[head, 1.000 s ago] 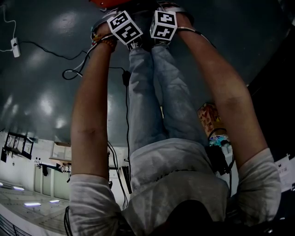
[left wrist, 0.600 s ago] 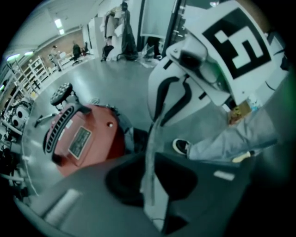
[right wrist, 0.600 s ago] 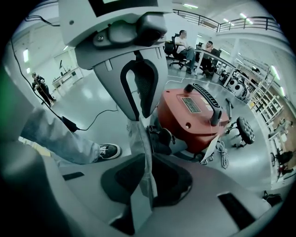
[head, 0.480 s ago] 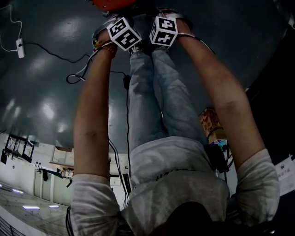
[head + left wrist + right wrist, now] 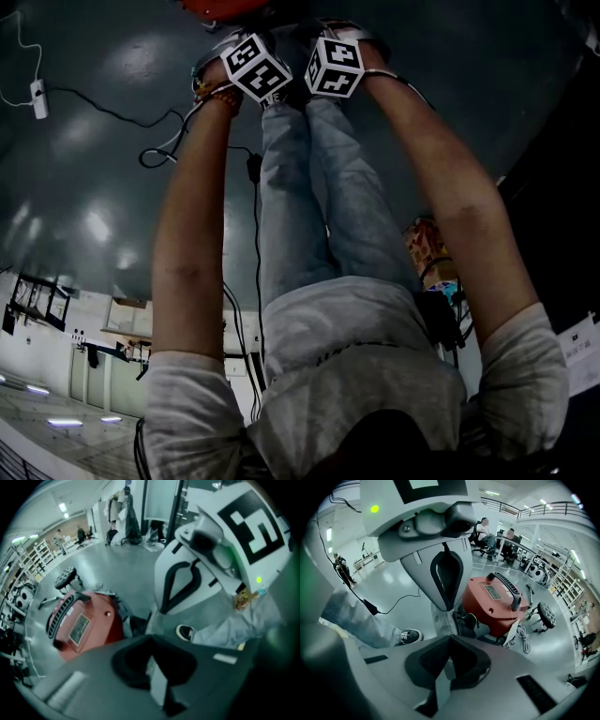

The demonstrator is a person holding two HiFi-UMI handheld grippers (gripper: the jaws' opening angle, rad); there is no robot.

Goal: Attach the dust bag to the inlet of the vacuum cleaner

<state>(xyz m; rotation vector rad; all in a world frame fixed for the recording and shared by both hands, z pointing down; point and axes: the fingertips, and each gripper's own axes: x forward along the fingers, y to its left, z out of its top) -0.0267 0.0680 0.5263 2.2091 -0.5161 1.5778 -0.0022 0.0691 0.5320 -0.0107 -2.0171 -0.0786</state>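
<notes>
**Barely any movement in the last second: bag still in the air, not on the vac**

Compared with a second ago, the head view shows both marker cubes slipping a touch lower in the frame. Less of the red vacuum cleaner [image 5: 84, 625] shows at the top edge. That's about it: a small drift, no real reach.

The left gripper [image 5: 154, 672] has its fingers pinched narrow on a thin pale strip, and the right gripper [image 5: 444, 667] looks the same. Each gripper view shows the other gripper facing it up close, with grey material hanging under it. I'm reading that as the dust bag [image 5: 440, 618], held between the two and pinched at its edges. It hangs over the floor [image 5: 84, 141], near the person's shoes. The vacuum sits just beyond it on the floor, apart from it.

For the task, I'd say the attaching hasn't started. The grip looks settled, but the bag still has to go down to the machine. I can't pick out the inlet in any view, so lining up the opening is the tricky bit ahead.
</notes>
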